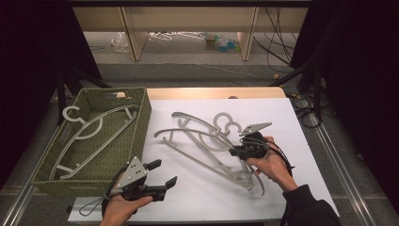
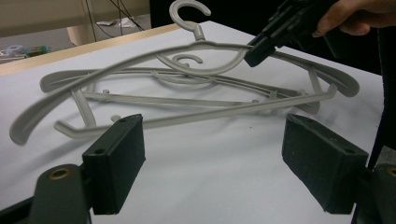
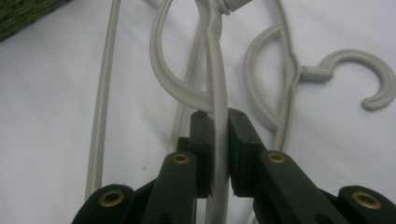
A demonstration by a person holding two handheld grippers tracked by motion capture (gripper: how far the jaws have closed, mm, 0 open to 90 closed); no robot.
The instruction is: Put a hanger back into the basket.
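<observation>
The right gripper (image 1: 234,151) pinches a grey hanger (image 1: 207,141) tangled atop another hanger (image 1: 188,123); the left gripper (image 1: 162,172) gapes beside the basket (image 1: 141,117).

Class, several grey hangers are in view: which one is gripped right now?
The top hanger of the pile on the white table, clamped near its neck by the right claw. The others lie free; one hanger sits in the green basket.

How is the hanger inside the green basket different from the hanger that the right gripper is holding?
The basket hanger lies loose inside the green basket; the held hanger is on the white table, overlapping other hangers. Nothing touches the basket hanger, while the right gripper is shut on the held hanger's arm. Both are grey plastic with a hook.
</observation>
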